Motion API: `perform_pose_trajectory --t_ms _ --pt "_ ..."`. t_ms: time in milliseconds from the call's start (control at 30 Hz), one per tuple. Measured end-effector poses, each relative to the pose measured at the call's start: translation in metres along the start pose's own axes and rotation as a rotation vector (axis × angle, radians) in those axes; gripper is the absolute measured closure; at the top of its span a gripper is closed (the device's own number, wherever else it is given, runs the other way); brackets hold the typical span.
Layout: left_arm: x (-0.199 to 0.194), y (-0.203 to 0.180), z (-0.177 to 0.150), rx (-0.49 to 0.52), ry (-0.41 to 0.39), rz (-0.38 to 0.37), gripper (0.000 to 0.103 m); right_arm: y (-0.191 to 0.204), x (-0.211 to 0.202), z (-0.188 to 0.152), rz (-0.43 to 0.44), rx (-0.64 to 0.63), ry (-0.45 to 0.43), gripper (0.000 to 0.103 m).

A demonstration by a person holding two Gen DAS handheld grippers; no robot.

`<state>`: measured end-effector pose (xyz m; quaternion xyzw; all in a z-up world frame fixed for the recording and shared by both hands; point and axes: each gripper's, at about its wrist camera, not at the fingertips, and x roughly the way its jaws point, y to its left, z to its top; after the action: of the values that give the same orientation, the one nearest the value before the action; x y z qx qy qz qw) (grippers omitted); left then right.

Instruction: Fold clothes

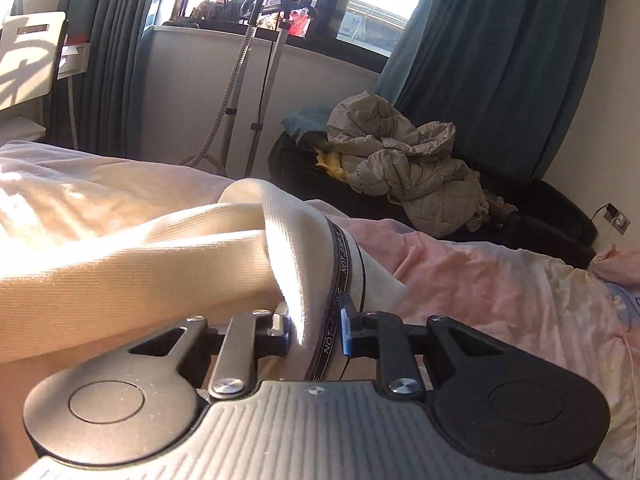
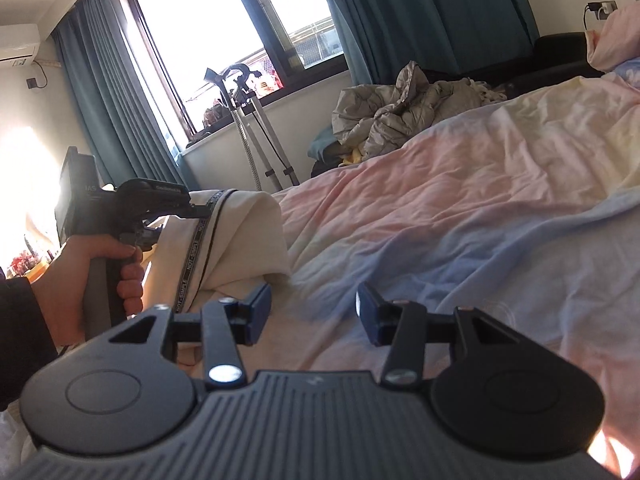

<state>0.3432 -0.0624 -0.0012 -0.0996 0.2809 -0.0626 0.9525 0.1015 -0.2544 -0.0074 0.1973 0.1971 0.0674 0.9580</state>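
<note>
The left gripper pinches the cream garment by its lettered band. The right gripper hangs open and empty over the bedsheet, the garment just to its left. Next, I think, it must grab another edge to start the fold.

Ribbed cream knit garment, matt, with woven printed tape trim. Crinkled soft cotton bedsheet. Quilted grey jacket, faint sheen. Matt black plastic gripper, shiny metal screws.
</note>
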Motion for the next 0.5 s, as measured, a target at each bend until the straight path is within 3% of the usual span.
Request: perform_pose_trajectory --t_ms 167,367,500 --pt "-0.036 -0.036 -0.010 0.156 -0.033 -0.037 0.097 0.002 -0.009 0.000 -0.013 -0.025 -0.036 0.054" --pt "-0.114 -0.058 -0.034 0.296 -0.082 -0.116 0.097 0.004 -0.022 0.002 -0.021 -0.044 -0.068 0.054" --pt "-0.153 -0.054 -0.069 0.311 -0.063 -0.172 0.098 0.006 -0.034 0.005 -0.024 -0.045 -0.088 0.054"
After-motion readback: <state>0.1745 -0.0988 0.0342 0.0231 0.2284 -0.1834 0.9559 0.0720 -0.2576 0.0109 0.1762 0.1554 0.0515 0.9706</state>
